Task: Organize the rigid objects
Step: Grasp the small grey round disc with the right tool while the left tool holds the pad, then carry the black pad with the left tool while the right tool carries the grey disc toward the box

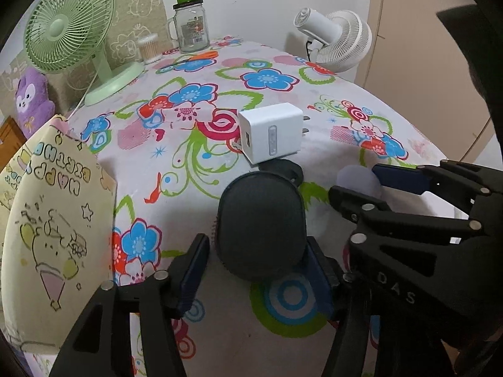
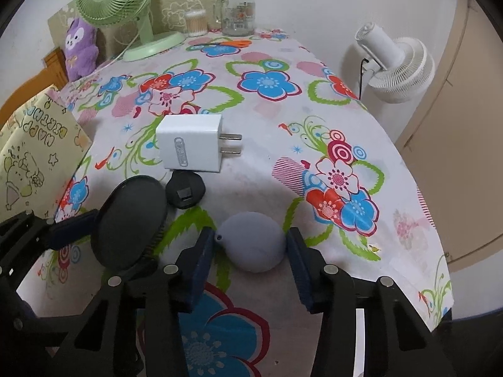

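Both grippers close in to grasp: the left gripper brackets a dark oval brush, the right gripper a grey ball, on the floral surface. Pads look just short of contact, jaws apart. Next, squeeze firmly before lifting.

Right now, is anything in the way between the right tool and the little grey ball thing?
No, nothing visible. The grey ball already sits on the flowery cloth between the right tool's fingers, with small gaps either side.
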